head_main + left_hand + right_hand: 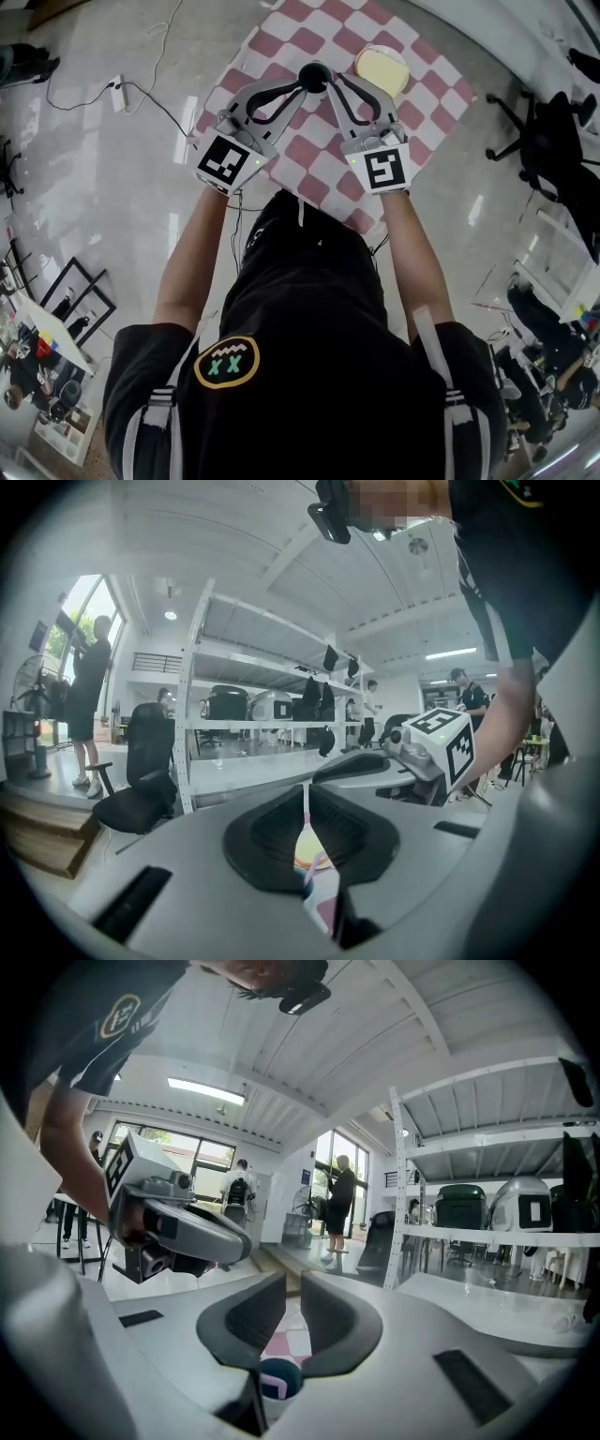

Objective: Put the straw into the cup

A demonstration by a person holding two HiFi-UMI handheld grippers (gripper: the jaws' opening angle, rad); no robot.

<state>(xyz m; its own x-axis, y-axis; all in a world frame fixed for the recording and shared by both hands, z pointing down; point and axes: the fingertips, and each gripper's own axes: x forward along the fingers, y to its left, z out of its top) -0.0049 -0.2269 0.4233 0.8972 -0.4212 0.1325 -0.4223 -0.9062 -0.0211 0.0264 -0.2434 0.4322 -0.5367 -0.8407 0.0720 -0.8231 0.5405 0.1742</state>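
My left gripper [302,84] [307,797] is shut on a thin white and pink straw [306,810] that stands upright between its pads. Its lower end hangs over the teal rim of a cup [302,871]. The cup [279,1374] is white outside and teal inside, and it sits just below my right gripper [332,84] [292,1290]. That gripper's jaws stand a narrow gap apart with nothing between the pads. In the head view both grippers meet tip to tip over a red and white checked cloth [281,52], and they hide the cup and the straw.
A cream round plate [382,66] lies on the cloth just right of the gripper tips. Cables and a power strip [119,92] lie on the glossy floor to the left. A black office chair [553,141] stands at the right. Shelving and other people are in the background.
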